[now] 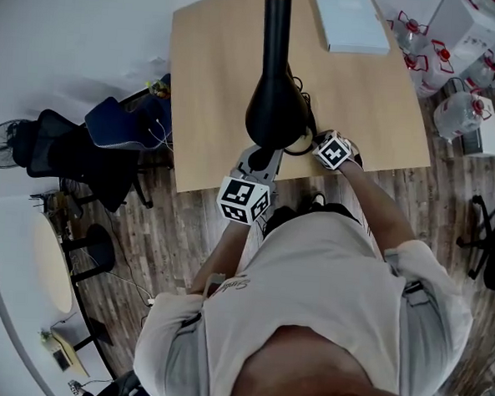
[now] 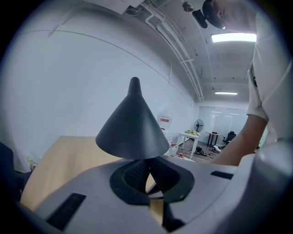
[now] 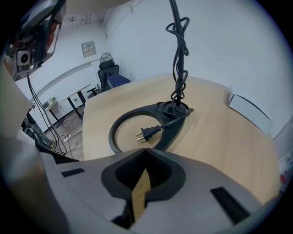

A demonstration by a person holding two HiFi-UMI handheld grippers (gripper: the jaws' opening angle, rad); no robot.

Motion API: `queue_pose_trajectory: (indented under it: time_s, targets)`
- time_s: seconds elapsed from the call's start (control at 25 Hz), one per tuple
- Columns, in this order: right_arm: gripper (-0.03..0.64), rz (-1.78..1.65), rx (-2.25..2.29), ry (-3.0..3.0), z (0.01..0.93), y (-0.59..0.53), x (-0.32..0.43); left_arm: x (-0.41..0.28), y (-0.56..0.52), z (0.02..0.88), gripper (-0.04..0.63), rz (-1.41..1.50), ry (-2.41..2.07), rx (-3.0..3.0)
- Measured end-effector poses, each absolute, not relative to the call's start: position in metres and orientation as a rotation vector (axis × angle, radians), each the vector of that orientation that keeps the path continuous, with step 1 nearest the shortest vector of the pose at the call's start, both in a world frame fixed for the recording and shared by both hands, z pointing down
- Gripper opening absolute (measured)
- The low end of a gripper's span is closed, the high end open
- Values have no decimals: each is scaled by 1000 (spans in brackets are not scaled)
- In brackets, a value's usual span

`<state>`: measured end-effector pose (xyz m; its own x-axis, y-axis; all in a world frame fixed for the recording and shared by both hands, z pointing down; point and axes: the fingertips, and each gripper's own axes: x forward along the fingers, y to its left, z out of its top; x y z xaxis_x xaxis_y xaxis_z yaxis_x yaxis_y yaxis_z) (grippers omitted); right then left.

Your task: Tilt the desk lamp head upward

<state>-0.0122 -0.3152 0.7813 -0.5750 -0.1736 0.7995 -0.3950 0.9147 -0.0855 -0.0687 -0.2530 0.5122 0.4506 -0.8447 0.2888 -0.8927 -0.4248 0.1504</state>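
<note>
- Now the black cone-shaped lamp head [image 1: 274,111] hangs over the pale wooden desk [image 1: 213,82], by the left gripper [image 2: 149,164].
- Both it and the right gripper [image 3: 144,151] are pinched closed, empty.
- It looks smooth, light and slippery: push under its rim.

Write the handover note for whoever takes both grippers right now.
Left gripper: shut, nothing between its jaws, tips right under the lower rim of the lamp head; contact cannot be told.
Right gripper: shut, empty, above the table, facing the ring base; the plug lies loose inside the ring.
Done: left gripper is placed at the head.
Left: the head opens downward, so the upward tilt is not yet done; nudging the rim up looks like the next move.
</note>
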Motion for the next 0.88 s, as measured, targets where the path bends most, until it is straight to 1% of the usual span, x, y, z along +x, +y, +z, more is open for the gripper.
queue_pose_trajectory:
  time_s: [0.64, 0.88]
  targets:
    - [-5, 319, 439, -2149, 777, -314, -18, -71, -224, 441, 14, 184, -1447, 2591]
    - [-5, 345, 460, -2131, 781, -317, -16, -84, -231, 414, 14, 67, -1455, 2584]
